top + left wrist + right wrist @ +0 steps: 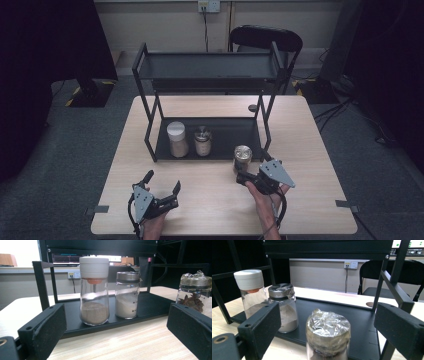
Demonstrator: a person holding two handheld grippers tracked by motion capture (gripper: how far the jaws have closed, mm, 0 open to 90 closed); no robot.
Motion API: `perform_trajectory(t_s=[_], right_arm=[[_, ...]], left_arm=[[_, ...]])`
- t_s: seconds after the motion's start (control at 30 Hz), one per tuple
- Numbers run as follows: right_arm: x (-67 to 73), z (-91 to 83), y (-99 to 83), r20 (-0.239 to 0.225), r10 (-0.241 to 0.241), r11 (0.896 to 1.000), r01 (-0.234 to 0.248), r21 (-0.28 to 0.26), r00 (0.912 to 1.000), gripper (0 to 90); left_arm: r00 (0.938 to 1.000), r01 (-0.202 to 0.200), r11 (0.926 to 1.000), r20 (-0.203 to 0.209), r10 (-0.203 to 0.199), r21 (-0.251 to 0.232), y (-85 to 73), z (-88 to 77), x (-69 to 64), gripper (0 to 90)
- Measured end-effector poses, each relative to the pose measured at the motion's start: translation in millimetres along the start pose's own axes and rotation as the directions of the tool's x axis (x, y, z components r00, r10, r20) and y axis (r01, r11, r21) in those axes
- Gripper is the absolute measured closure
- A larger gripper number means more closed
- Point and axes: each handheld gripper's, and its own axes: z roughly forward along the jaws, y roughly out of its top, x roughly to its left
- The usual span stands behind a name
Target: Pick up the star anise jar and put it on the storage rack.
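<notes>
Right hand-held gripper (242, 176) wide around one foil-capped jar (242, 157), untouched, left hand-held gripper (162, 182) wide, two jars on rack (220, 146)

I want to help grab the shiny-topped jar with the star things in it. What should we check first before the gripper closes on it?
1. Star anise jar stands upright on the table, in front of the rack: ok.
2. Jar sits between the right gripper fingers: ok.
3. Fingers pressing on the jar: not ok, a gap shows on both sides.
4. Jar clear of the white-lid jar and the silver-lid jar: ok.
5. Left gripper open and away from the jar: ok.
6. Foil cover fastened tight: cannot tell.
</notes>
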Motion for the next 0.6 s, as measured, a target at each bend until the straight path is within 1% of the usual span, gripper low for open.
perform_trajectory(t_s=[0.3, 0.6], right_arm=[[-0.3, 12.5, 3.9, -0.017, 0.001, 0.999, 0.000, 0.035, 0.9998, 5.1], [-0.2, 21.9, 1.4, -0.009, 0.007, 0.998, -0.006, 0.054, 0.9999, 5.0]], left_arm=[[1.0000, 0.000, 1.0000, 0.000, 0.000, 0.000, 0.0, 0.0, 0.0, 1.7], [1.0000, 0.000, 1.0000, 0.000, 0.000, 0.000, 0.0, 0.0, 0.0, 1.8]])
